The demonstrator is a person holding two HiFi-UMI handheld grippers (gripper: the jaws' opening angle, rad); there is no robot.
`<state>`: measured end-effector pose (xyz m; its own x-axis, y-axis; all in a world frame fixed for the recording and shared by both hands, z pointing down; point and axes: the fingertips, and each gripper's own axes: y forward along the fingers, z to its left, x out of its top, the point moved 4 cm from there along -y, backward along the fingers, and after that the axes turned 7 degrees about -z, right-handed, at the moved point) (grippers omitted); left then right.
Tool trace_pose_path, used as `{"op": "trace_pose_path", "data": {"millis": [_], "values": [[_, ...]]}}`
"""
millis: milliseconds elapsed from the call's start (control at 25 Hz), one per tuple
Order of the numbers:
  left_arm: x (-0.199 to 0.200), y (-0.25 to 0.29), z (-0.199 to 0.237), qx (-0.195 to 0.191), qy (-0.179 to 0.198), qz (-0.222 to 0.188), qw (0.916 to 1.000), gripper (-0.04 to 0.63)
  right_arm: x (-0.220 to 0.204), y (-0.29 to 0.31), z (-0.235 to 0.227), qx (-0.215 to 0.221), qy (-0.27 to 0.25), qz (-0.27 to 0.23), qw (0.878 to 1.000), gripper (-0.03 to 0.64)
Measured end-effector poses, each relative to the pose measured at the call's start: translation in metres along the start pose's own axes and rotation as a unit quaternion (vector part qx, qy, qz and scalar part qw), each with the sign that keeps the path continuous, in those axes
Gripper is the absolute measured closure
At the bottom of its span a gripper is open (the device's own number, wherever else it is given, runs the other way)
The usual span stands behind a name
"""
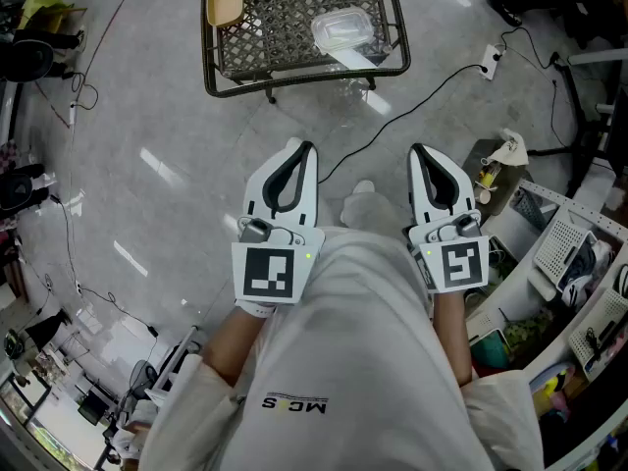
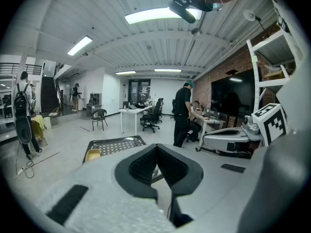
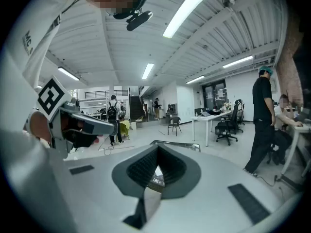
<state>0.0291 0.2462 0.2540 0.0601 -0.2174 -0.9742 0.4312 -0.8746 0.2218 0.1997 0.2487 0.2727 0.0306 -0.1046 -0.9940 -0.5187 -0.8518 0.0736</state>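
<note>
In the head view I hold both grippers close to my body, side by side above the grey floor. My left gripper (image 1: 304,146) is shut with nothing between its jaws, whose tips meet. My right gripper (image 1: 416,149) is also shut and empty. Ahead of them stands a low black wire-mesh table (image 1: 383,27) that carries a small yellow tray (image 1: 224,3) and a clear plastic container (image 1: 342,28). In the left gripper view the mesh table (image 2: 112,144) and yellow tray (image 2: 92,155) show beyond the closed jaws, and the right gripper (image 2: 233,140) lies to the side.
A white cable with a power strip (image 1: 489,62) runs across the floor at the right. Cluttered white shelving (image 1: 569,253) stands at my right. More cables and gear (image 1: 39,194) lie at the left. People, desks and chairs (image 2: 150,114) are far off in the room.
</note>
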Motion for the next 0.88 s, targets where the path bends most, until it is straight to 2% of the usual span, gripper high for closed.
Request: {"op": "trace_pose_path", "data": {"millis": [160,320,640,880], "values": [[0.004,-0.024,-0.034,0.014,-0.020,0.006,0.9997,0.571,0.007,-0.034,0.011,0.012,-0.001,0.015,1.000,0.600],[0.001,-0.038,-0.038,0.019,-0.020,0.004,0.9996,0.571,0.012,-0.042,0.019,0.014,-0.009,0.007,1.000,0.600],[0.005,-0.053,-0.023,0.019,-0.026,-0.022,0.9992,0.571,0.022,-0.040,0.033,0.001,-0.008,-0.015,1.000,0.600],[0.009,-0.061,0.013,0.024,-0.035,-0.037,0.9984,0.571,0.028,-0.017,0.053,-0.005,-0.015,-0.021,1.000,0.600]]}}
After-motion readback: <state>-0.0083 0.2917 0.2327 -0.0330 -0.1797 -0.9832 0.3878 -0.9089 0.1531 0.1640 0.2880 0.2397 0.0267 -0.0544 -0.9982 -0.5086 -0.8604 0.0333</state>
